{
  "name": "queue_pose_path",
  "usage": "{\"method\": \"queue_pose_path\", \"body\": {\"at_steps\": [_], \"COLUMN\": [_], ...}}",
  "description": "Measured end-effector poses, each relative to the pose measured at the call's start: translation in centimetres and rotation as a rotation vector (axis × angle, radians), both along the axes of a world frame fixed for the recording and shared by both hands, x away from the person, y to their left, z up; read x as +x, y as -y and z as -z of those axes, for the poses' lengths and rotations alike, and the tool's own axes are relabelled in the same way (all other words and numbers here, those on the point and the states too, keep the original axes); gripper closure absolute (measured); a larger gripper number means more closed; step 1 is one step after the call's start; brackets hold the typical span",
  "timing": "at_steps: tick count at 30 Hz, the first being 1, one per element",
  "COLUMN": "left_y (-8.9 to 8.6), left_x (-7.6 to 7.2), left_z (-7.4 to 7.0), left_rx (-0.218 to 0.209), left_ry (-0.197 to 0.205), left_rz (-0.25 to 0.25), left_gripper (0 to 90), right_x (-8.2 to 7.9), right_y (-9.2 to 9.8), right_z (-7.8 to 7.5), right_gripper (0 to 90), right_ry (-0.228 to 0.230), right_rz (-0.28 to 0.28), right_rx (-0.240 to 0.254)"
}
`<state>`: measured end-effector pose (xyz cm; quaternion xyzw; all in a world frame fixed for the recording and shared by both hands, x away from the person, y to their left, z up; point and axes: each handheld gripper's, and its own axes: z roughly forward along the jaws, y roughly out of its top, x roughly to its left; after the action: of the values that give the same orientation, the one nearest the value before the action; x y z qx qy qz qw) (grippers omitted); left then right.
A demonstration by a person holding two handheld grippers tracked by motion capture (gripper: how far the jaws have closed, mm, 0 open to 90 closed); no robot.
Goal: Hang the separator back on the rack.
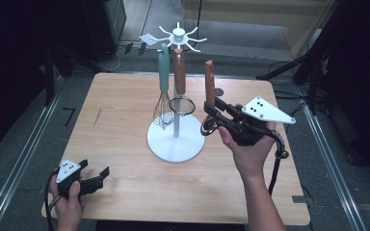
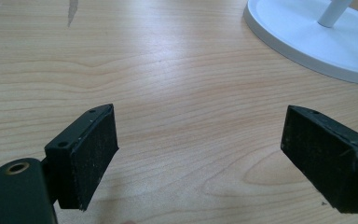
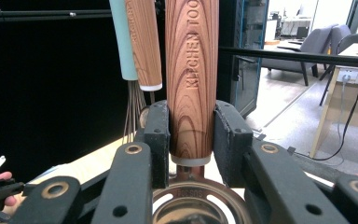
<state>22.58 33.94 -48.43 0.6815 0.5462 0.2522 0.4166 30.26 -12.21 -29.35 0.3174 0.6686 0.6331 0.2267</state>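
Right gripper (image 1: 215, 117) pinches the wood-handled copper skimmer (image 3: 189, 79) upright (near the table's right edge); lift higher toward the white rack's (image 1: 177, 36) hook. Left gripper (image 2: 200, 154) rests spread.

High view looks forward and down from above the person's side onto the light wooden table (image 1: 125, 144). Left gripper view skims low over the tabletop, close, sharing the round white stand base (image 2: 317, 42). Right gripper view faces level (very near), sharing the brown wood-grain utensil handle (image 3: 189, 79).

Black 2-jawed tongs (image 1: 211, 117) with brass rivets, grey screw-dotted triangular plates, trailing black cables.
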Motion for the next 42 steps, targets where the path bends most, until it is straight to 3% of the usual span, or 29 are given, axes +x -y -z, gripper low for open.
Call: {"method": "queue_pose_path", "body": {"at_steps": [22,42], "left_y": [0.0,0.0], "left_x": [-0.1,-0.1], "left_z": [0.0,0.0], "left_rx": [-0.005,-0.007], "left_ry": [0.001,0.003], "left_rz": [0.005,0.003], "left_gripper": [11.3,11.3], "right_x": [1.4,1.8], "right_y": [-0.9,-1.9], "right_z": [-2.3,-2.6], "right_gripper": [70.5,70.5], "right_ry": [0.021,0.017], "right_rz": [0.001,-0.023], "right_rx": [0.017,-0.009]}}
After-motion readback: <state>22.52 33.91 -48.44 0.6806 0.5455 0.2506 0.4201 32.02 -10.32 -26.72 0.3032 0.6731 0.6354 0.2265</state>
